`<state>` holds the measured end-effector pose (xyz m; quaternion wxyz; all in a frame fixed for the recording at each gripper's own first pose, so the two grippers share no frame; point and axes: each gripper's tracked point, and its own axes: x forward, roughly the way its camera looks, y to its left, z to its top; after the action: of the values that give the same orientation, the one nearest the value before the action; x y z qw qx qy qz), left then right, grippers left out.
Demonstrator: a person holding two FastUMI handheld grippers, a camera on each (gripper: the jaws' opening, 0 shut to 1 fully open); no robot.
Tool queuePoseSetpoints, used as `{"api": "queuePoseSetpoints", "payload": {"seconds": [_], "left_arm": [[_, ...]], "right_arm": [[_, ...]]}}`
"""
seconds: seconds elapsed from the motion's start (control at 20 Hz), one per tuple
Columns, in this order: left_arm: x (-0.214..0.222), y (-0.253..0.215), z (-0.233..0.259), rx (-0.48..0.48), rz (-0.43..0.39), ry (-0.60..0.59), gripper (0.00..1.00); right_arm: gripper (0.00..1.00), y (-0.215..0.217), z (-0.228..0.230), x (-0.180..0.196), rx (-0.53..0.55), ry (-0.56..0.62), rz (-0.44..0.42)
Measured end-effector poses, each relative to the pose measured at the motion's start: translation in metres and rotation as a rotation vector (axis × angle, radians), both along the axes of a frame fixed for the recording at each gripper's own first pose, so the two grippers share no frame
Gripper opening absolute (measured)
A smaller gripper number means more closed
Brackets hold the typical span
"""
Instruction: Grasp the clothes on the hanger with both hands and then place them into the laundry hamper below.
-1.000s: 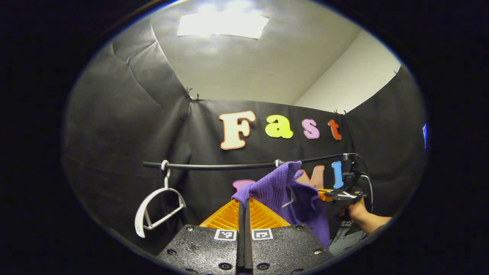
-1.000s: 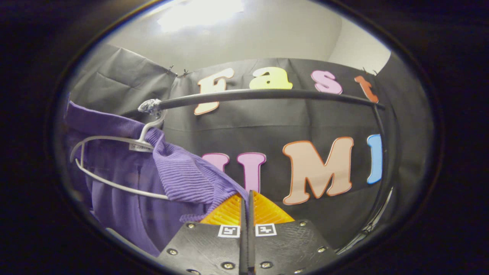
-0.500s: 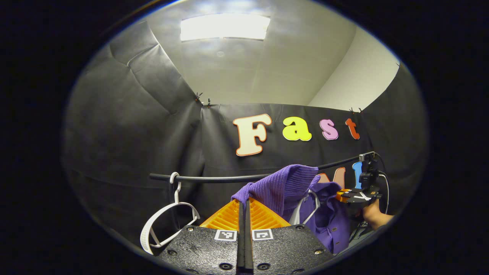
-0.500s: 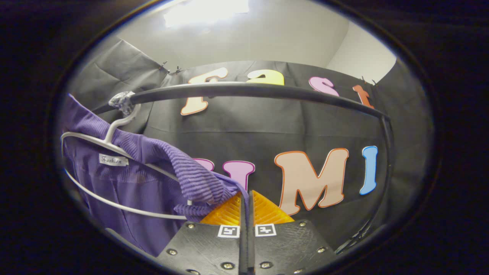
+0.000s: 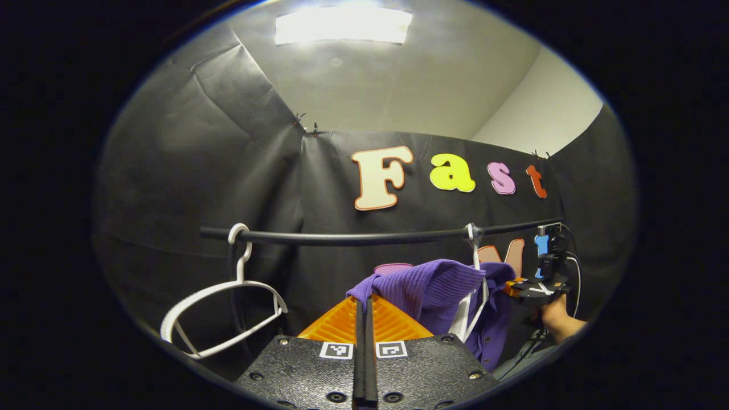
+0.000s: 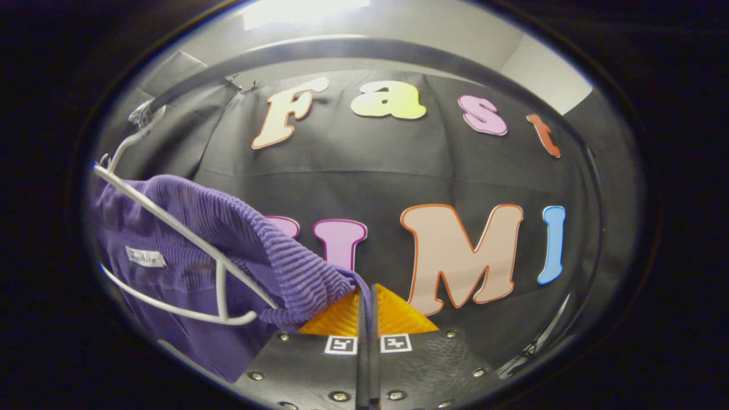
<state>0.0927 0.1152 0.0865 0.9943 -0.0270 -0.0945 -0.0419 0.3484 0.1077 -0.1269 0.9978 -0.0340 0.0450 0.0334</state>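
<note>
A purple knit garment [image 5: 433, 283] hangs bunched below the black rail [image 5: 353, 238], draped around a white hanger [image 5: 472, 296] whose hook sits on the rail. My left gripper [image 5: 364, 300] is shut on a fold of the garment between its orange fingers. In the right gripper view the garment [image 6: 228, 228] spreads to the left, with the hanger's wire [image 6: 182, 233] crossing in front of it. My right gripper [image 6: 367, 289] is shut on the garment's ribbed edge. The right gripper [image 5: 532, 287] also appears in the left gripper view, beyond the garment, held by a hand [image 5: 555, 320].
An empty white hanger [image 5: 222, 310] hangs from the rail at the left, tilted. The rail [image 6: 342, 48] arches close overhead in the right gripper view. The black cloth wall stands right behind the rail.
Both grippers kept their hold and the garment came down from the rail; the hanger's neck and wire now show bare. The rail has risen in the right gripper view. The empty hanger swung.
</note>
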Motion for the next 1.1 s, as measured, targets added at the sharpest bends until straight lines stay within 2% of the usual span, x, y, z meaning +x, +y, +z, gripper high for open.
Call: {"api": "queuePoseSetpoints", "payload": {"seconds": [0.25, 0.45, 0.7, 0.9, 1.1], "left_arm": [[0.022, 0.003, -0.047, -0.055, 0.024, 0.095, 0.00], [0.028, 0.009, -0.087, -0.076, 0.034, 0.167, 0.00], [0.020, 0.009, -0.130, -0.033, 0.062, 0.201, 0.00], [-0.003, -0.007, -0.153, -0.046, 0.026, 0.214, 0.00], [-0.020, -0.033, -0.170, -0.091, -0.065, 0.248, 0.01]], "right_arm": [[0.00, 0.006, -0.054, 0.006, -0.005, 0.101, 0.012], [0.00, 0.012, -0.076, -0.010, 0.034, 0.140, 0.020], [0.01, 0.009, -0.088, -0.042, 0.094, 0.132, -0.031], [0.01, 0.018, -0.078, -0.084, 0.073, 0.081, -0.028], [0.01, 0.047, -0.055, -0.128, 0.072, 0.062, 0.037]]}}
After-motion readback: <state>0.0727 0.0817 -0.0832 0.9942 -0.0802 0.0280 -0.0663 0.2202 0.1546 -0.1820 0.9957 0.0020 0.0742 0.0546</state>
